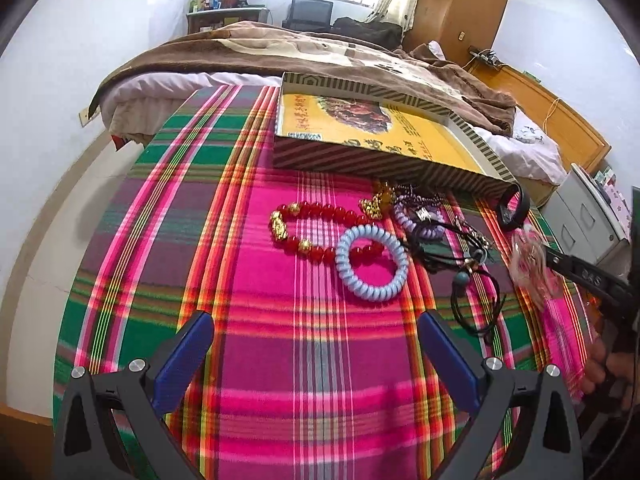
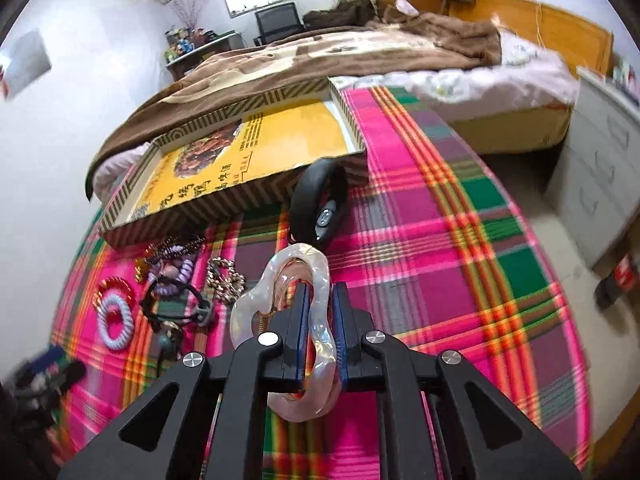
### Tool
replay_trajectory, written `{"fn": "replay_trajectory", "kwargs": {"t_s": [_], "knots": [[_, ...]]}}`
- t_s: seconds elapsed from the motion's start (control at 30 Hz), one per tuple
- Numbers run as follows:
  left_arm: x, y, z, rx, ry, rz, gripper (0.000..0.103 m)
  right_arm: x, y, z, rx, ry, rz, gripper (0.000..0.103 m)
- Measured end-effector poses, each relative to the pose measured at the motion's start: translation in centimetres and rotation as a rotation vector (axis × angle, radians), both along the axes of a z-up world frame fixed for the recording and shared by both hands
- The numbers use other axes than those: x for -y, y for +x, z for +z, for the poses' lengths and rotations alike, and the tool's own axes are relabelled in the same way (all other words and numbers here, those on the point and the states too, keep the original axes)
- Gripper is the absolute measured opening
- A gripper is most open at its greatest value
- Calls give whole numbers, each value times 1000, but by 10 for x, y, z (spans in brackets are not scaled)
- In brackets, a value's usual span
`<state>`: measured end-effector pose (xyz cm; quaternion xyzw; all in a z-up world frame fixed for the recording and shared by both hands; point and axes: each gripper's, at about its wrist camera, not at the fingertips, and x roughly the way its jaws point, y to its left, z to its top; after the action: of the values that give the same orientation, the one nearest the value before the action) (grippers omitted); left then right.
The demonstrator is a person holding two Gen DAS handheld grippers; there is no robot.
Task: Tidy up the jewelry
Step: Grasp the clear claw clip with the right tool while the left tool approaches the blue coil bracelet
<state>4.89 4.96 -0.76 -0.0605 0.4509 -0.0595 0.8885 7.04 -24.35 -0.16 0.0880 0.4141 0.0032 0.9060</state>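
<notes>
While clamping pearly clip, right tool

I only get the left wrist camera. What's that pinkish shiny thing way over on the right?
Observer: A pearly white hair claw clip, pinched between the right gripper's fingers.
Child: And the black ring by the box?
Observer: A black wristband with a small oval module inside, leaning on the striped box.
Child: Any gold stuff I'm missing?
Observer: A gold chain bracelet beside the black hair ties.
</notes>
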Motion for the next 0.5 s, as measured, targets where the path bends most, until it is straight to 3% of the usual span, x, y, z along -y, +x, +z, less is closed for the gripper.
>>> {"fn": "replay_trajectory", "kwargs": {"t_s": [0.5], "knots": [[16, 39, -17, -47, 83, 52, 85, 22, -18, 6, 50, 17, 12, 12]]}}
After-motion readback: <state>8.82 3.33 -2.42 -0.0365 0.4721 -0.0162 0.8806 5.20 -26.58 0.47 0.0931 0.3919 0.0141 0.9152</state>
